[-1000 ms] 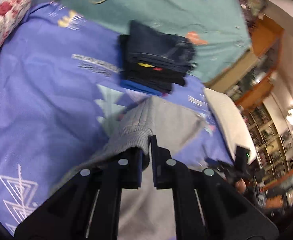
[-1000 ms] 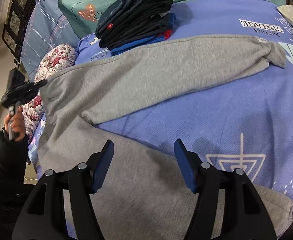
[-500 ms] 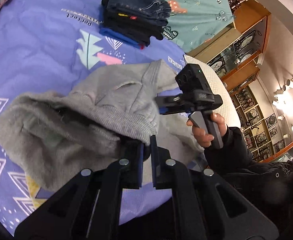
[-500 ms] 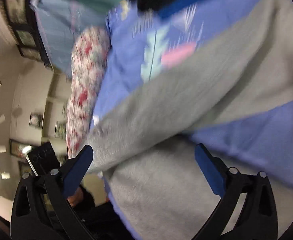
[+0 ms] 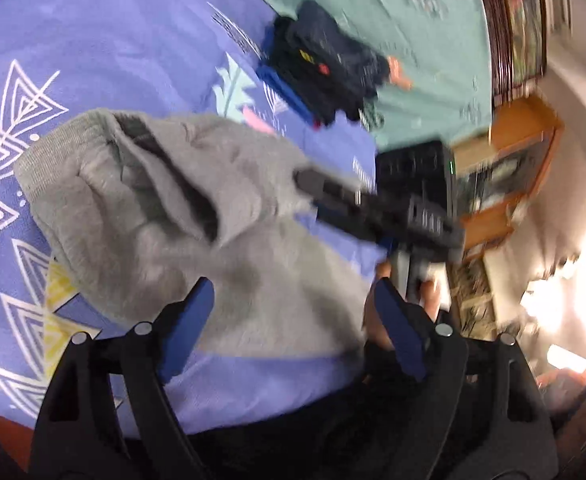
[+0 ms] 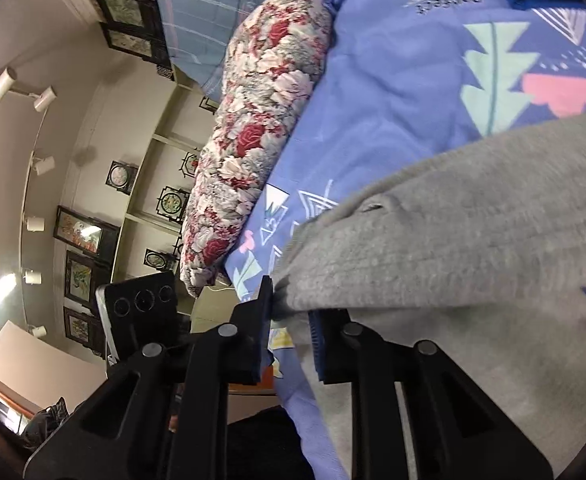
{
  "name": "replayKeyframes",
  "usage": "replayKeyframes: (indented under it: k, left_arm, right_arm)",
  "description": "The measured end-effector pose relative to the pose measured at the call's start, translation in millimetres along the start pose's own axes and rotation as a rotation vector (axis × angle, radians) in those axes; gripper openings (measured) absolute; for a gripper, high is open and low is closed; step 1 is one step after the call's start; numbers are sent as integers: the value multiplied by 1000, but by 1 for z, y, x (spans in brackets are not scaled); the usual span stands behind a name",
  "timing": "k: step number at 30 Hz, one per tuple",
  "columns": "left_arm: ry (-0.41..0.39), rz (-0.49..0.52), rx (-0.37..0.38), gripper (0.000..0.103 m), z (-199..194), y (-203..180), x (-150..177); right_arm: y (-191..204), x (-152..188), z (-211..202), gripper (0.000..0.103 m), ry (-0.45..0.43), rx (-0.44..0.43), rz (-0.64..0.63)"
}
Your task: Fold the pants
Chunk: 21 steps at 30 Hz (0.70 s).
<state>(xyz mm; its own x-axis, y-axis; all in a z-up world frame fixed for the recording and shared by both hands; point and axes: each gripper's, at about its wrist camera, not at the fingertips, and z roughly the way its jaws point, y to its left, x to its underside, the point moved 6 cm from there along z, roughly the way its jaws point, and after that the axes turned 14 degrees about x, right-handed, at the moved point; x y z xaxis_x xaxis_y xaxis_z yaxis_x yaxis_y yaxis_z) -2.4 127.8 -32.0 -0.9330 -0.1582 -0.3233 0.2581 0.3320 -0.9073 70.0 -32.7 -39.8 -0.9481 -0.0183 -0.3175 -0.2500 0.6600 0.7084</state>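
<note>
Released waistband, left gripper [image 5: 289,326]; pants [image 5: 197,216] seemingly crosswise

The right gripper [image 6: 291,320] has its jaws nearly together on the edge of the grey pants [image 6: 453,240], pinching a fold of fabric at the near corner. The pants lie bunched across the purple bedspread [image 6: 397,80], which carries tree and triangle prints. A floral bolster [image 6: 253,128] rests along the bedspread's left edge. The left gripper [image 6: 141,312] shows low at left, beside the bed. Framed pictures [image 6: 81,232] hang on the wall behind.
</note>
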Motion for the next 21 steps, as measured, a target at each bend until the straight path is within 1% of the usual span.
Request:
replayKeyframes:
  k: [2, 3, 5, 6, 8, 10, 12, 14, 15, 16, 19, 20, 21]
  left_arm:
    - [-69, -47, 22, 87, 4, 4, -9]
    - [-86, -60, 21, 89, 6, 5, -12]
    - [-113, -110, 27, 90, 14, 14, -18]
    - [-120, -135, 33, 90, 18, 18, -22]
    - [-119, -202, 51, 95, 30, 29, -25]
    - [-75, -269, 85, 95, 46, 32, -21]
    - [-50, -267, 65, 95, 56, 30, -17]
    - [-68, -246, 61, 95, 54, 23, -20]
    - [-91, -237, 57, 95, 51, 21, -23]
    - [-112, -235, 51, 95, 49, 23, -25]
    - [-178, -275, 29, 95, 47, 37, -35]
    - [-197, -286, 14, 94, 50, 44, -39]
    - [-211, -285, -11, 90, 51, 48, -42]
  right_arm:
    - [4, 5, 4, 19, 0, 8, -16]
    - [6, 9, 5, 18, -3, 17, -23]
    - [1, 18, 4, 17, -9, 36, -25]
    - [-2, 23, 5, 17, -12, 44, -21]
    - [-11, 34, 5, 17, -8, 53, -12]
    - [-15, 40, 8, 15, -14, 50, 0]
    - [-17, 37, 2, 11, -46, 30, 14]
    - [-16, 29, -9, 11, -93, 5, 19]
    - [-13, 26, -12, 11, -100, -10, 20]
    - [-12, 26, -13, 11, -96, -20, 17]
    - [-9, 35, -1, 11, -52, -12, -5]
    - [-10, 39, 2, 11, -42, -7, -10]
    - [-10, 42, 4, 11, -33, -6, -14]
